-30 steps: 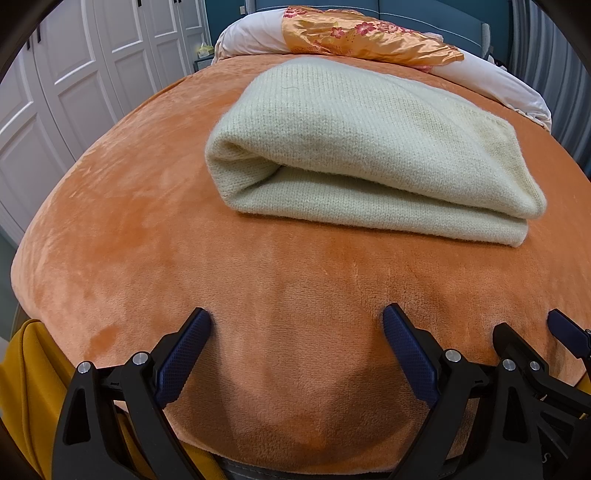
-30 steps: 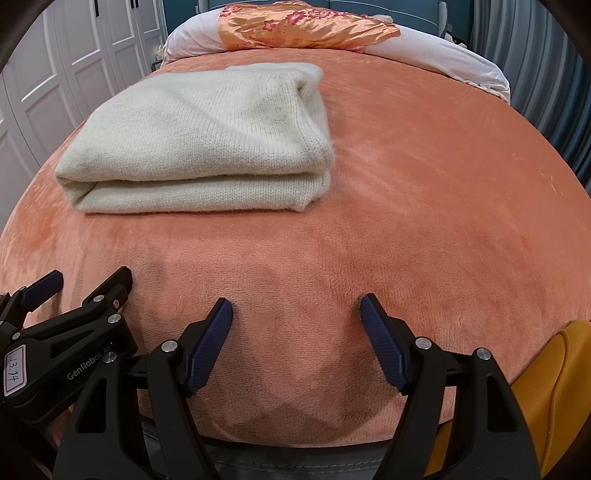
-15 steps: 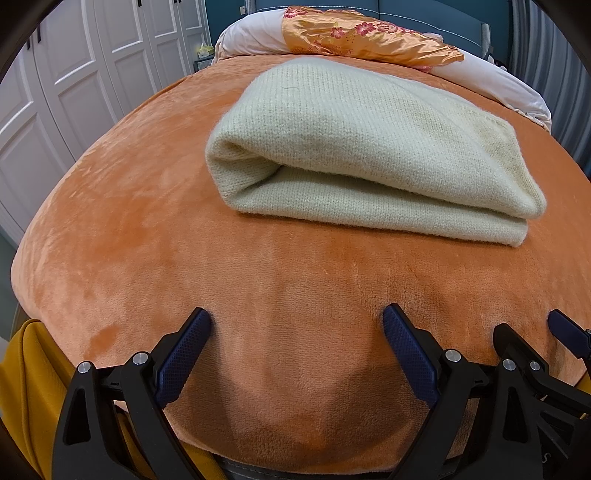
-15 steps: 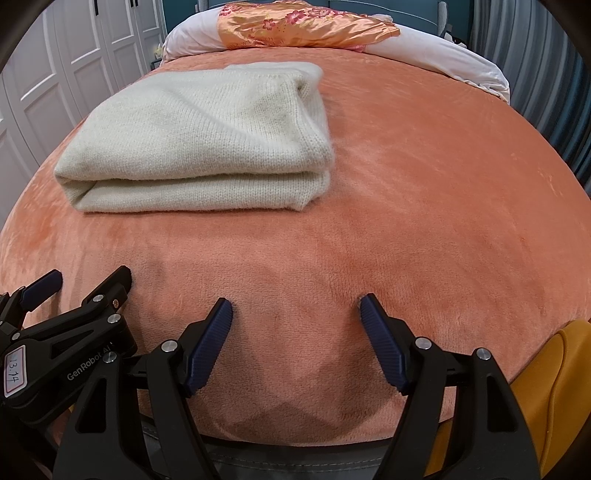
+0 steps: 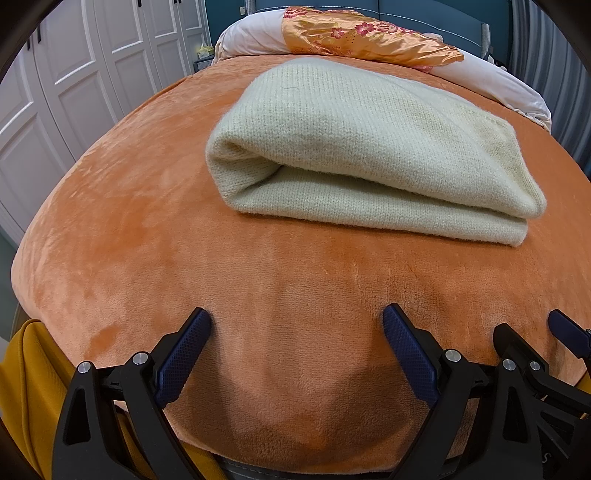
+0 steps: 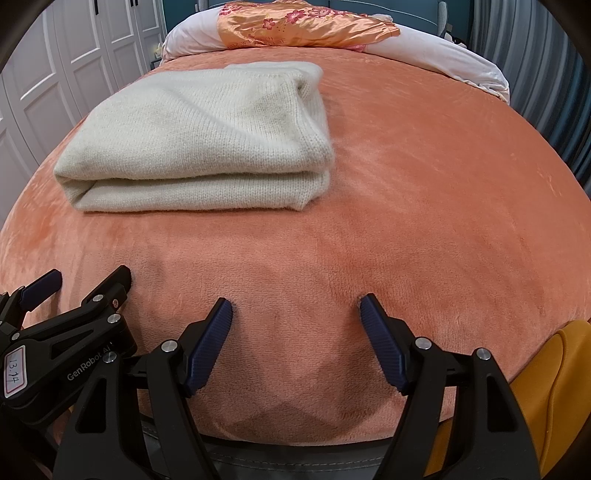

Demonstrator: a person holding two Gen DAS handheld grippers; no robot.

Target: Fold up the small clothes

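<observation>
A cream knitted sweater (image 5: 369,147) lies folded in a neat stack on the orange plush bedspread (image 5: 147,240). It also shows in the right wrist view (image 6: 207,136), at the upper left. My left gripper (image 5: 295,325) is open and empty, low over the bedspread near the bed's front edge, well short of the sweater. My right gripper (image 6: 295,306) is open and empty too, beside the left one, which shows at the lower left of its view (image 6: 90,278). The right gripper's fingers (image 5: 509,336) show at the lower right of the left wrist view.
A white pillow (image 6: 443,55) with an orange floral satin cover (image 6: 306,26) lies at the head of the bed. White wardrobe doors (image 5: 74,74) stand on the left. Yellow fabric (image 6: 561,387) hangs at the bed's near edge.
</observation>
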